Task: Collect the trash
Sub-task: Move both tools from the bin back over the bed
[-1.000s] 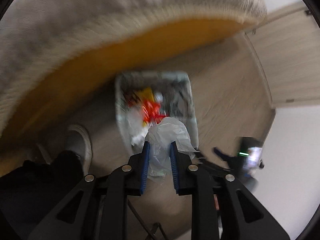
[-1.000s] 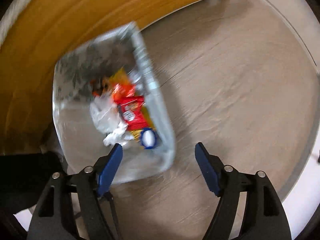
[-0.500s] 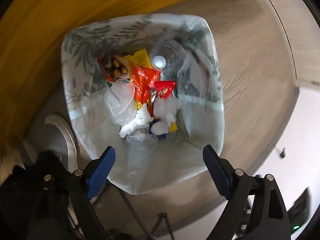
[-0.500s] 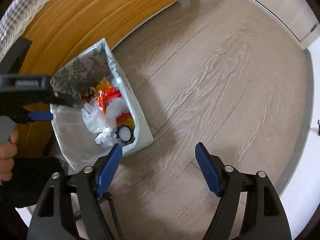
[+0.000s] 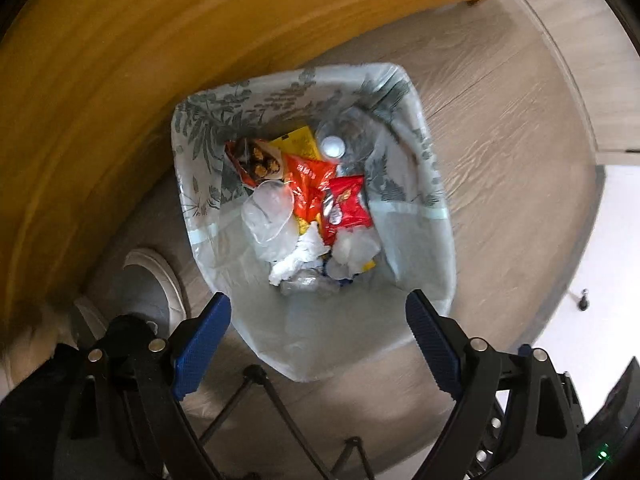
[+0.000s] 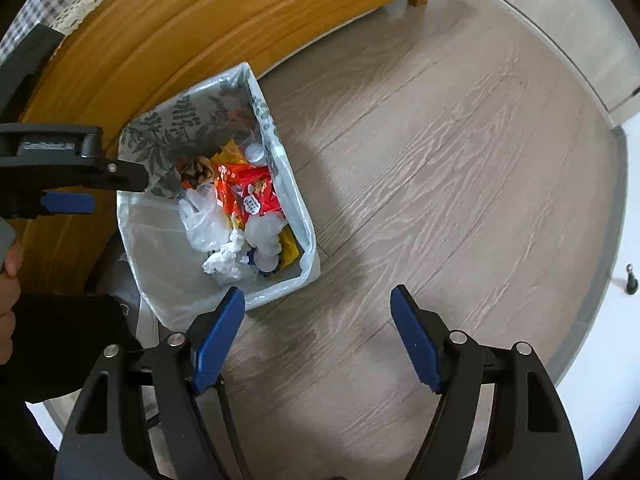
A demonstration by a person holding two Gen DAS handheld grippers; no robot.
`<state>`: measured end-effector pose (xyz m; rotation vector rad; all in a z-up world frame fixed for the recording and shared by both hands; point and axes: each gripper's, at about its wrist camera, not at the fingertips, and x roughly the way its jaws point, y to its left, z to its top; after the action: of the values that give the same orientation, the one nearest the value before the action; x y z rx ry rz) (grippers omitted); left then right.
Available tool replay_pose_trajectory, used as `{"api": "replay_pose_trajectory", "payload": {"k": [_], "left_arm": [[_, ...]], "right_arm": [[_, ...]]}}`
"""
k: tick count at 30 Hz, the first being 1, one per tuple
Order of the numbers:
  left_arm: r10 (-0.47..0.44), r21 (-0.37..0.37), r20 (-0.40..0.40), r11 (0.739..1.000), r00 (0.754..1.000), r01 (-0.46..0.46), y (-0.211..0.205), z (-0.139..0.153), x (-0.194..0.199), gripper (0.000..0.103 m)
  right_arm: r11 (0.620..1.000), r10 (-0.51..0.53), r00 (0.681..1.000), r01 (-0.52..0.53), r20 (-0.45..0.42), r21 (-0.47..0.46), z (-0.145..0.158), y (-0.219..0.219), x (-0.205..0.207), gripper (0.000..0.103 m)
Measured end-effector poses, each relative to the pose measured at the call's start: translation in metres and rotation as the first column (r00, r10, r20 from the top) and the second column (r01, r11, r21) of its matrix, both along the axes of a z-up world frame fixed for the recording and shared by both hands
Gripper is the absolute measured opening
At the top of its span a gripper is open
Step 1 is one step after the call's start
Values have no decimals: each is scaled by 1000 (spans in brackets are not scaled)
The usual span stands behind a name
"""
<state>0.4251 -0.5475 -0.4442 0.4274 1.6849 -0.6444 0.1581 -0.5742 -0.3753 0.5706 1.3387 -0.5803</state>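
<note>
A square trash bin (image 5: 436,216) lined with a pale plastic bag stands on the wood floor beside a wooden bed frame. Inside lie red and orange snack wrappers (image 5: 348,206), clear plastic (image 5: 268,216), crumpled white tissue (image 5: 296,260) and a clear bottle with a white cap (image 5: 334,145). My left gripper (image 5: 318,340) hangs open and empty above the bin's near edge. My right gripper (image 6: 318,338) is open and empty over the floor, right of the bin (image 6: 308,240). The left gripper's fingers (image 6: 68,202) show at the right wrist view's left edge.
The orange wooden bed frame (image 5: 120,80) curves behind and left of the bin. A shoe (image 5: 156,276) stands left of the bin. Cabinet doors (image 6: 560,20) line the far wall. A small black door stop (image 6: 631,280) sits at the floor's right edge.
My left gripper opened and dropped the crumpled clear plastic into the bin, then stayed open above it. My right gripper pulled back from the bin, staying open.
</note>
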Motion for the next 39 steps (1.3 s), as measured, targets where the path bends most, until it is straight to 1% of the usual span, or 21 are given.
{"api": "replay_pose_trajectory", "payload": {"k": [4, 8, 11, 14, 18, 19, 21, 22, 24, 25, 27, 29, 30, 31, 32, 33, 35, 36, 37, 38, 39], "left_arm": [[7, -71, 26, 997, 1000, -5, 9, 34, 1, 86], [18, -190, 134, 982, 991, 8, 25, 88, 3, 86], [65, -324, 152, 946, 986, -12, 51, 135, 11, 86], [137, -457, 160, 888, 978, -50, 96, 180, 32, 86], [226, -564, 283, 826, 932, -29, 166, 238, 67, 86], [268, -595, 324, 803, 907, -25, 194, 257, 82, 86], [329, -629, 363, 777, 872, -32, 229, 277, 101, 87], [372, -646, 385, 762, 845, -42, 253, 287, 113, 88], [467, -692, 407, 719, 785, -69, 306, 300, 139, 89], [498, -709, 403, 700, 768, -82, 324, 300, 148, 90], [572, -752, 357, 645, 739, -136, 374, 293, 174, 90], [662, -796, 265, 561, 701, -228, 434, 275, 197, 90], [696, -796, 234, 538, 678, -277, 456, 268, 206, 90], [745, -782, 202, 513, 636, -352, 486, 262, 220, 90], [770, -784, 187, 491, 610, -380, 505, 262, 229, 90], [800, -797, 180, 459, 572, -392, 526, 262, 236, 90], [841, -807, 189, 427, 507, -408, 554, 259, 245, 90], [861, -800, 189, 414, 472, -435, 566, 255, 250, 90], [891, -777, 171, 384, 420, -498, 583, 246, 258, 90], [908, -767, 150, 357, 392, -533, 591, 242, 260, 90], [923, -760, 125, 324, 364, -563, 601, 238, 265, 90]], "right_arm": [[999, 15, 1000, -15, -16, -33, 15, 8, 5, 72], [995, 38, 999, -39, -4, -89, 40, 17, 15, 72], [988, 61, 998, -59, 8, -141, 59, 25, 25, 72], [978, 83, 996, -74, 37, -197, 81, 39, 40, 72], [955, 134, 983, -94, 127, -280, 122, 63, 66, 72], [948, 149, 977, -98, 151, -302, 133, 71, 74, 72], [936, 176, 963, -100, 202, -338, 154, 87, 92, 72], [931, 188, 955, -99, 230, -352, 164, 95, 101, 72], [924, 220, 930, -103, 294, -368, 184, 116, 121, 72], [922, 237, 918, -110, 317, -371, 192, 124, 130, 72], [918, 282, 885, -136, 371, -372, 207, 148, 154, 72], [914, 311, 860, -154, 405, -375, 217, 170, 178, 72], [911, 332, 843, -170, 424, -375, 221, 182, 190, 72], [907, 350, 829, -183, 437, -379, 222, 195, 200, 72], [901, 371, 813, -199, 448, -386, 222, 210, 212, 72], [894, 392, 801, -216, 452, -392, 221, 225, 225, 72], [878, 436, 783, -262, 443, -401, 219, 254, 253, 72], [827, 504, 783, -316, 365, -465, 218, 275, 272, 72], [762, 558, 779, -346, 286, -548, 219, 293, 286, 72], [679, 606, 766, -355, 217, -643, 221, 311, 298, 72], [612, 642, 742, -342, 195, -713, 227, 326, 307, 72]]}}
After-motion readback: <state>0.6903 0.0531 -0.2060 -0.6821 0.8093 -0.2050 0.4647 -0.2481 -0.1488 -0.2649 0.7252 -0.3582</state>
